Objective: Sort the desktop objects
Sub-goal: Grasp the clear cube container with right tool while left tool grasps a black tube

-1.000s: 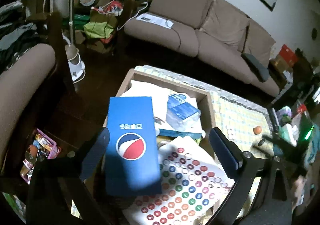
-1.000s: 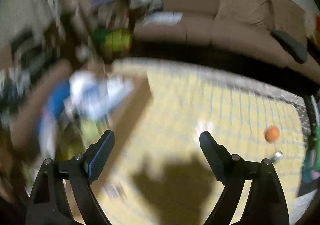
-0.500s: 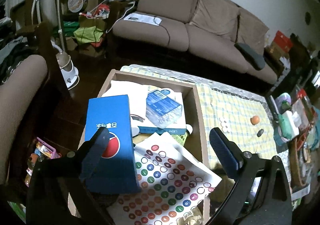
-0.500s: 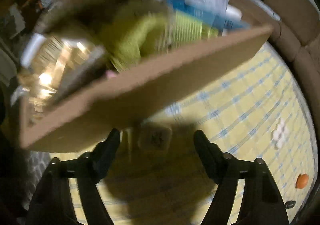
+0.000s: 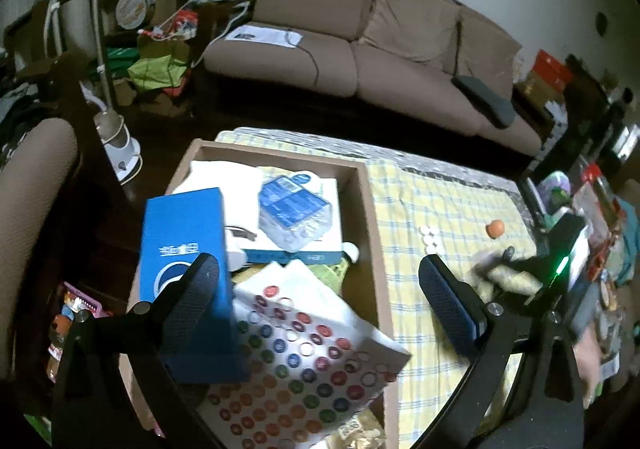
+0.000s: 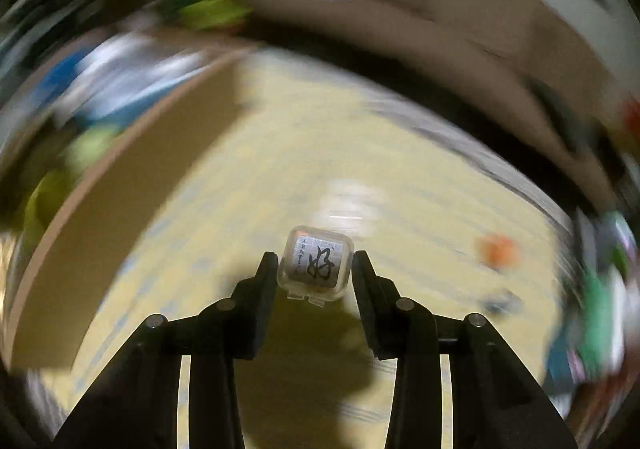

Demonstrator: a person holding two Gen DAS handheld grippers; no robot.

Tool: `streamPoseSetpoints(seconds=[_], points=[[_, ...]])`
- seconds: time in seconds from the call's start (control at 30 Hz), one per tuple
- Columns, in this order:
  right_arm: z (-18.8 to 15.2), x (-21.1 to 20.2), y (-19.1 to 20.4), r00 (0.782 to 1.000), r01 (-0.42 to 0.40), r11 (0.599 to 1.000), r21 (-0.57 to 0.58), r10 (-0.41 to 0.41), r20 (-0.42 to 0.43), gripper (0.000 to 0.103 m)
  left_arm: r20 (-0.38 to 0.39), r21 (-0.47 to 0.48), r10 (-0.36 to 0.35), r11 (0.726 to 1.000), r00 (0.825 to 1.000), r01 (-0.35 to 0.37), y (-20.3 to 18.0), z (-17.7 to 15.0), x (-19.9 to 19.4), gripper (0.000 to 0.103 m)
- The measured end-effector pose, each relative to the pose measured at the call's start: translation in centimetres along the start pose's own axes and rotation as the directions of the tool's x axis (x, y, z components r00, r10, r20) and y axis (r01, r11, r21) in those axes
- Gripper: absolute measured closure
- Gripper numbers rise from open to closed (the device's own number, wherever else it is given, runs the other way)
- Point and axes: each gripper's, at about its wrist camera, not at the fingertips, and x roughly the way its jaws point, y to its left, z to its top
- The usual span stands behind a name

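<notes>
My right gripper (image 6: 315,267) is shut on a small clear plastic box (image 6: 316,264) with a paper label and black brush writing, held above the yellow checked tablecloth (image 6: 280,153). The rest of the right wrist view is smeared by motion. My left gripper (image 5: 318,285) hangs open above the cardboard box (image 5: 370,209), nothing between its fingers. The box holds a blue Pepsi carton (image 5: 184,245), a coloured-dot sheet (image 5: 304,361), a blue-labelled clear pack (image 5: 294,213) and a white flat box (image 5: 248,189). The right gripper body with a green light (image 5: 560,269) shows blurred at the table's right.
A small orange ball (image 5: 496,227) and white round pieces (image 5: 430,237) lie on the cloth. Cluttered items (image 5: 592,209) line the table's right edge. A brown sofa (image 5: 360,49) stands behind, an armchair (image 5: 32,189) to the left, and a floor bin (image 5: 68,321) below.
The right gripper went from open beside the cardboard box to shut on the small clear box and swung up over the cloth. The left gripper lifted slightly, still open.
</notes>
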Motion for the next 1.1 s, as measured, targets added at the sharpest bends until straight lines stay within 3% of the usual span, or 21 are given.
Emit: streamPoseSetpoints(seconds=[0.03,0.1,0.17,0.2,0.33,0.43,0.57,0.67,0.73,0.77,0.83,0.9,1.0,1.03,1.07,1.1], points=[[-0.2,-0.8,-2.8,0.997,0.074,0.991,0.114,-0.073,-0.01,0.065,-0.003,0.013,0.0,1.0,1.0,0.0,-0.6,0.0,0.1,0.003],[-1.1,-2.3,-5.8,0.99,0.141,0.963,0.23,-0.141,-0.019,0.065,-0.003,0.04,-0.009,0.999,1.0,0.009,-2.0,-0.2,0.4,0.003],[-2.6,-3.9,-8.9,0.981,0.19,0.925,0.33,-0.188,-0.038,0.065,-0.021,0.058,-0.091,0.994,0.996,0.092,-3.6,-0.5,0.9,0.003],[-3.1,-4.4,-10.2,0.979,0.204,0.913,0.354,-0.199,-0.05,0.065,-0.048,0.066,-0.163,0.984,0.985,0.166,-4.9,-0.8,1.4,0.003],[-6.9,-7.7,-13.7,0.962,0.267,0.854,0.447,-0.264,-0.071,0.065,-0.11,0.131,-0.268,0.951,0.957,0.281,-10.6,-2.3,3.2,0.002],[-9.2,-9.0,-15.7,0.964,0.252,0.822,0.511,-0.262,-0.055,0.065,-0.16,0.169,-0.337,0.917,0.928,0.362,-15.9,-4.6,6.8,0.0],[-12.1,-8.1,-18.4,0.978,0.189,0.783,0.592,-0.201,-0.047,0.064,-0.293,0.106,-0.376,0.901,0.879,0.421,-22.1,-7.7,14.0,0.001],[-13.5,-6.7,-19.5,0.975,0.22,0.754,0.619,-0.19,-0.115,0.064,-0.306,0.174,-0.376,0.881,0.875,0.44,-28.0,-8.0,17.5,0.001],[-13.8,-5.9,-19.4,0.974,0.226,0.758,0.611,-0.175,-0.143,0.064,-0.22,0.253,-0.399,0.858,0.89,0.447,-31.5,-7.2,19.2,0.001],[-13.8,-5.7,-19.3,0.979,0.205,0.764,0.612,-0.158,-0.13,0.064,-0.18,0.291,-0.371,0.865,0.911,0.41,-33.3,-6.7,20.6,0.002],[-13.7,-5.6,-19.2,0.987,0.163,0.767,0.621,-0.13,-0.098,0.064,-0.199,0.311,-0.329,0.872,0.923,0.378,-35.6,-6.1,23.6,0.013],[-13.6,-5.6,-19.1,0.99,0.14,0.771,0.622,-0.114,-0.081,0.064,-0.266,0.289,-0.322,0.873,0.909,0.393,-36.8,-6.2,26.0,0.04],[-13.4,-5.7,-18.8,0.994,0.108,0.774,0.624,-0.09,-0.06,0.064,-0.306,0.272,-0.287,0.887,0.908,0.372,-37.2,-6.7,28.2,0.047],[-13.2,-5.8,-18.7,0.996,0.093,0.776,0.623,-0.081,-0.048,0.064,-0.313,0.263,-0.296,0.886,0.902,0.382,-37.3,-7.1,28.5,0.048],[-12.9,-6.0,-18.6,0.996,0.084,0.781,0.619,-0.077,-0.037,0.064,-0.321,0.251,-0.319,0.879,0.892,0.405,-37.0,-7.5,28.5,0.056],[-12.7,-6.1,-18.4,0.997,0.078,0.784,0.615,-0.076,-0.03,0.064,-0.315,0.254,-0.337,0.871,0.887,0.421,-36.8,-7.8,28.3,0.077]])
